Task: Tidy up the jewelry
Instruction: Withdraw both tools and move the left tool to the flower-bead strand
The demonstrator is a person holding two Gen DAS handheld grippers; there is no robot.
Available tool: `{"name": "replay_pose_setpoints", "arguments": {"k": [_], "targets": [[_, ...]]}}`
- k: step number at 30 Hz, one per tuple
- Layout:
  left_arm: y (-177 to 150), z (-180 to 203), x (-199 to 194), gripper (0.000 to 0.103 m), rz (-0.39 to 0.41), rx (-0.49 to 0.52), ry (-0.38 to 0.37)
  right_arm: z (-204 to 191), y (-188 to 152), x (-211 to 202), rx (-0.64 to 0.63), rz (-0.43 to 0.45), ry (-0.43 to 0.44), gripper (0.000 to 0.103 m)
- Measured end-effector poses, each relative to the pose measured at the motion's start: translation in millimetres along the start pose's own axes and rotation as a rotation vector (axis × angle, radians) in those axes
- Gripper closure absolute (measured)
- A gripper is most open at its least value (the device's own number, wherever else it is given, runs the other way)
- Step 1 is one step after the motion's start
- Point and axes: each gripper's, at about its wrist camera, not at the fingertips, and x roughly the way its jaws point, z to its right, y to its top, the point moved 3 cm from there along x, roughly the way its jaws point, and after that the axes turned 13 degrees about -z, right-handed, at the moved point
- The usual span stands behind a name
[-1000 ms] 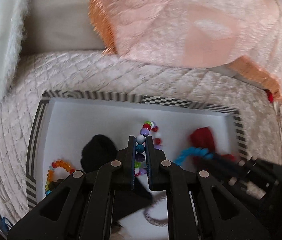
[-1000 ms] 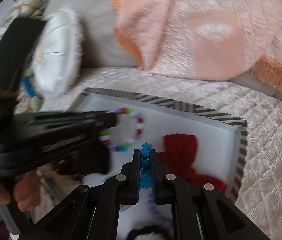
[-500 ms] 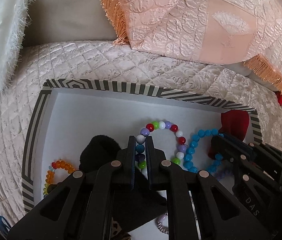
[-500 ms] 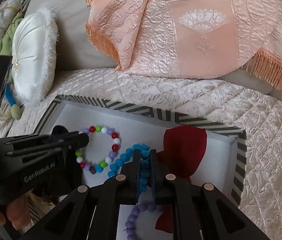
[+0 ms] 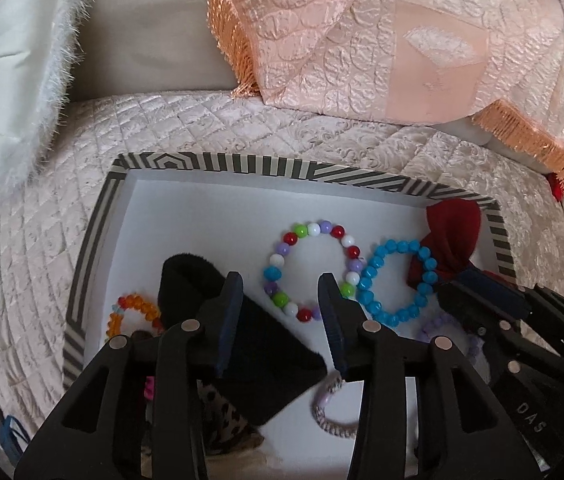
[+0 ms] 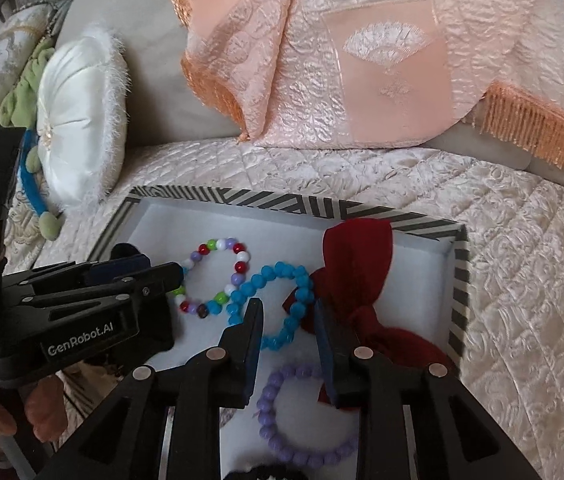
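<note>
text: "GenRobot.AI" | on: side of left claw (image 6: 162, 276) body, white print | text: "DAS" | on: right claw (image 5: 478, 292) body, seen upside down, partly readable

— What fills the top of the frame?
— A peach throw (image 6: 362, 60) with orange fringe, draped over a grey sofa back (image 6: 154, 92).
— And lower down?
— A pale quilted cover (image 6: 522, 280); a white fringed cushion (image 6: 82, 120) at the left. Soft daylight.
</note>
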Motion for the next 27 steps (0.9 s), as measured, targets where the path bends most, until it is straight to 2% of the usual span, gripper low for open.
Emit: {"name": "replay_pose_setpoints", "arguments": {"k": [6, 13, 22, 27], "targets": [[-16, 2, -17, 0.062, 0.034, 0.008, 0.012, -6, -14, -16, -0.008, 0.01, -0.032, 0.077], [-47, -1, -34, 0.06, 0.036, 0.01, -0.013, -25, -45, -30, -0.061, 0.001, -0.043, 0.076], [-108, -19, -55, 0.054, 0.021, -0.008, -0.062, -51, -96, -48, -0.115, -0.01, -0.03, 0.076], [-149, -34, -52, 0.053, -0.019, -0.027, -0.095, -67, -130, -46, -0.155, -0.046, -0.004, 0.076]]}}
